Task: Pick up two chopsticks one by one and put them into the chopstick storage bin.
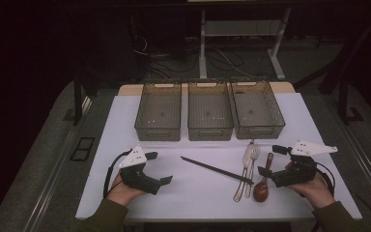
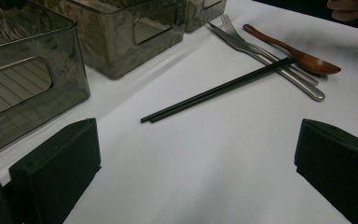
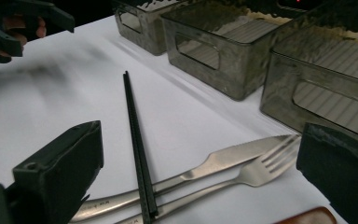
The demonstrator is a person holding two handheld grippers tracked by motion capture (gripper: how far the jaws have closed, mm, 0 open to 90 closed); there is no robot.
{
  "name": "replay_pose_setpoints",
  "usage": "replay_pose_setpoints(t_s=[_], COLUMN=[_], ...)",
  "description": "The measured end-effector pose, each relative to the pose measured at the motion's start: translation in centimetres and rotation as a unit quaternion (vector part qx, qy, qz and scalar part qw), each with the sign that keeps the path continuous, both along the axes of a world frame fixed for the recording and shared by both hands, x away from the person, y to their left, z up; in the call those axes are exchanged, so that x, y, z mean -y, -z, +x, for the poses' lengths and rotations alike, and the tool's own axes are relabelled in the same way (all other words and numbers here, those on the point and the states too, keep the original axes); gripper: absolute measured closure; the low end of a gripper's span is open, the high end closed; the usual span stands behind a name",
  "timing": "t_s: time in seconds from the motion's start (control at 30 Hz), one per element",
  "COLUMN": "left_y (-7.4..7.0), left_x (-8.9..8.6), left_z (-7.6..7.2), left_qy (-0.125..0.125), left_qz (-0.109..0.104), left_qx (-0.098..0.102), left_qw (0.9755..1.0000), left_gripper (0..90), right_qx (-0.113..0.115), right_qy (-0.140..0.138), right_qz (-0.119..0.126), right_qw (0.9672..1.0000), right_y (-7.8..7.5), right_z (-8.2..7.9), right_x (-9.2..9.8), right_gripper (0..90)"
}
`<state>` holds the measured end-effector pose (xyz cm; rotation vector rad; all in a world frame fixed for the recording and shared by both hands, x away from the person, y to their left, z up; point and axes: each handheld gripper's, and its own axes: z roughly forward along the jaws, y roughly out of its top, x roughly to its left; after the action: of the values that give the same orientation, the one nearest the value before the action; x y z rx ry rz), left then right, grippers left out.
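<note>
A pair of black chopsticks lies slantwise on the white table cover, its right end across a steel knife and fork. A brown wooden spoon lies right of them. My left gripper is open with nothing in it, left of the chopsticks. My right gripper is open at the spoon's handle. Its own view looks over the knife, fork and chopsticks. The left gripper view has bare cover between the jaws.
Three smoky transparent bins stand side by side across the back: left, middle, right. Dark floor, cables and a desk frame lie beyond the table's far edge. The table's front edge runs close to both hands.
</note>
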<state>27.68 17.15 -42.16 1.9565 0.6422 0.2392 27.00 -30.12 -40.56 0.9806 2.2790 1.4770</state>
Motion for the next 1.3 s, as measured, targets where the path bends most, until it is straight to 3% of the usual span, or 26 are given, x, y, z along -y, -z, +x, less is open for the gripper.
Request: replay_pose_setpoints(t_s=[0.47,0.83,1.3], left_y=[0.1,0.1,0.1], left_x=[0.0,0.1,0.2], left_z=[-0.1,-0.2,-0.2], left_qy=[0.001,0.003,0.008], left_qz=[0.01,0.003,0.001], left_qx=[0.006,0.005,0.003], left_qw=[0.9999,1.0,1.0], left_gripper=[0.0,0.0,0.0], right_qx=[-0.007,-0.008,-0.026], right_qy=[-0.016,-0.038,-0.067], right_qz=[-0.014,-0.031,-0.069], right_qw=[0.9997,0.9988,0.995], right_y=[-0.2,0.1,0.9], right_z=[0.9,1.9,3.3], right_x=[-1.7,-3.6,-6.6], right_gripper=[0.3,0.3,0.4])
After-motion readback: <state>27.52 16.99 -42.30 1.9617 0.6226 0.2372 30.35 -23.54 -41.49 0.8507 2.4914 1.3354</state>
